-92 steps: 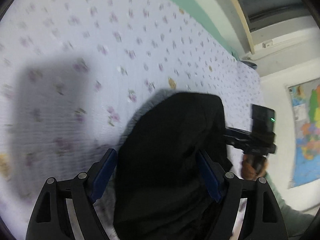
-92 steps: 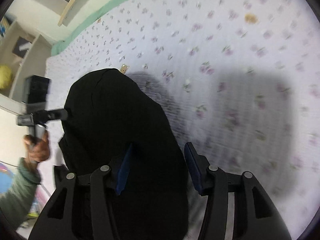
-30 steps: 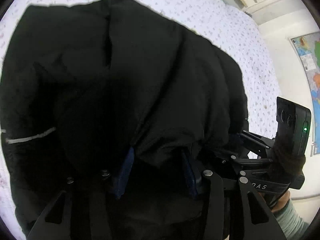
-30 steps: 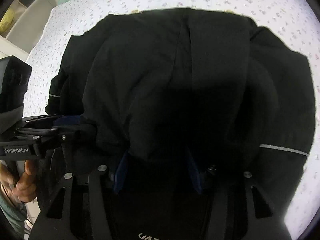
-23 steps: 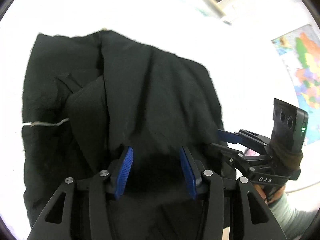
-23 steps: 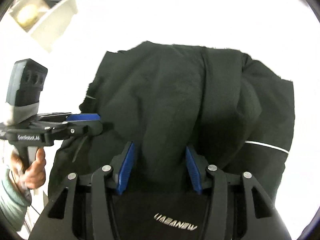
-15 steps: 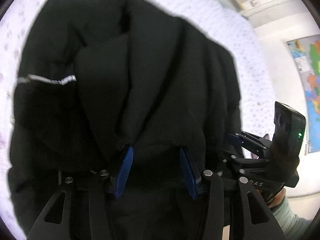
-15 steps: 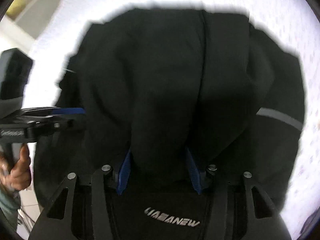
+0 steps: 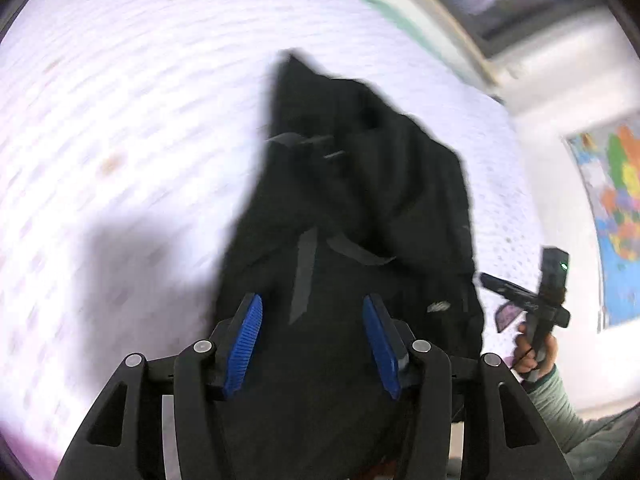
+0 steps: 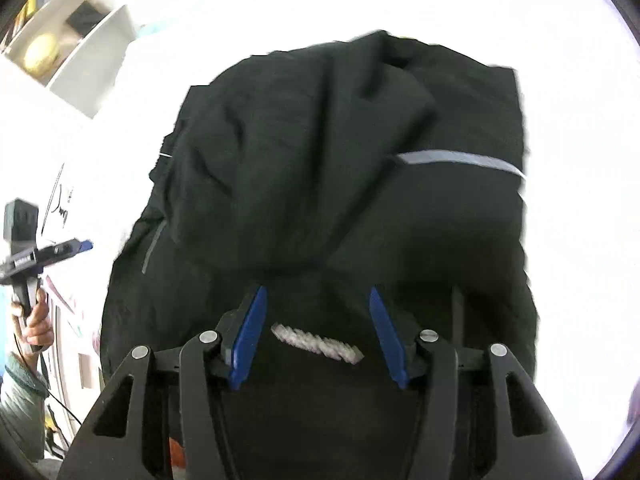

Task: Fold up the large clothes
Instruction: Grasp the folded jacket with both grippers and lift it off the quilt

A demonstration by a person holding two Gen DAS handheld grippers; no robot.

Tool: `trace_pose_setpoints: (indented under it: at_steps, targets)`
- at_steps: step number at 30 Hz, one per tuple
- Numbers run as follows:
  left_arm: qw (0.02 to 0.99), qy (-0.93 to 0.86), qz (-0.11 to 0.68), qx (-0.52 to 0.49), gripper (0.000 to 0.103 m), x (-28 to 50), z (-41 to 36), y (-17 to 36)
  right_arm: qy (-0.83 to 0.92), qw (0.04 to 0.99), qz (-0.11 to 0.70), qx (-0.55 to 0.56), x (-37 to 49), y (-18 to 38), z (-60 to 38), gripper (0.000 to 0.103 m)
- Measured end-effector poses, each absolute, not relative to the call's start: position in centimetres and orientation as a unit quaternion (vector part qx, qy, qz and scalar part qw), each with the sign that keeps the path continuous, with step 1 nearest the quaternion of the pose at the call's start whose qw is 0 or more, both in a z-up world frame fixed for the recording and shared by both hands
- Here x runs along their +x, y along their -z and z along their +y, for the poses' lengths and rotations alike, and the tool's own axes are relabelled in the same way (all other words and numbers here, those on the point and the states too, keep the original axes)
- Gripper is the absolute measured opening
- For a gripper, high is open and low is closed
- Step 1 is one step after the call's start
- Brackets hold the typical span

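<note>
A large black garment [image 9: 360, 208] with grey reflective stripes lies in a heap on the flowered bedsheet [image 9: 120, 120]. In the right wrist view the garment [image 10: 340, 184] fills the middle, with a grey stripe [image 10: 456, 160] at its right and white lettering near the jaws. My left gripper [image 9: 312, 340] hovers over the near part of the garment, its blue pads apart and nothing between them. My right gripper [image 10: 316, 332] is also open just above the garment's near edge. Each gripper shows in the other's view, out to the side: the right one [image 9: 520, 300], the left one [image 10: 48, 256].
A coloured wall map [image 9: 616, 216] hangs at the right. A white shelf [image 10: 68, 48] with a yellow object stands at the upper left of the right wrist view. A green band and wooden rail [image 9: 420, 12] run along the bed's far edge.
Both grippers were shut on the black garment and carried it onto the bed. Now both jaws are apart, the garment rests on the sheet, and the grippers have drawn back and sideways.
</note>
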State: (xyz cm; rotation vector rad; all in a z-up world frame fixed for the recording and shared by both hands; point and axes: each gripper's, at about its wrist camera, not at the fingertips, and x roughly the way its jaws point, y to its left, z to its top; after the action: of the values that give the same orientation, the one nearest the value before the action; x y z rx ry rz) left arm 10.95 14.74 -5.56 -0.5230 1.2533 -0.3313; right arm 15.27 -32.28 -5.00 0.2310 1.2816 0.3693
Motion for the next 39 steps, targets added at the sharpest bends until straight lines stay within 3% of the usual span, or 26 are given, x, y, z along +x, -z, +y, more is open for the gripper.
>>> trace_pose_setpoints:
  at_steps: [5,15,26,27,29,34,39]
  targets:
    - [0.706,0.157,0.611,-0.321,0.054,6.6,18.8,10.0,-0.132,0.765,0.617,0.128,12.0,6.8,-36.5,0.057]
    - [0.653,0.150,0.661,-0.337,0.054,3.4,17.9,15.9,-0.061,0.738,0.660,0.129,5.5,8.4,-42.7,0.058]
    - [0.647,0.198,0.659,-0.329,0.060,4.8,15.2,15.5,-0.043,0.678,0.707,0.198,-0.9,14.5,-45.9,0.058]
    - [0.644,0.216,0.650,-0.341,0.060,5.0,14.7,14.9,-0.057,0.671,0.706,0.220,-1.0,14.9,-45.8,0.049]
    - [0.643,0.246,0.624,-0.369,0.061,5.2,14.2,13.4,-0.090,0.674,0.692,0.241,-1.0,13.9,-45.2,0.041]
    - [0.626,0.308,0.539,-0.472,0.061,5.4,13.5,11.9,-0.173,0.707,0.639,0.249,-0.7,9.6,-43.3,0.041]
    - [0.603,0.270,0.616,-0.429,0.061,3.9,11.7,14.6,-0.141,0.667,0.687,0.252,-2.8,13.0,-43.8,0.041]
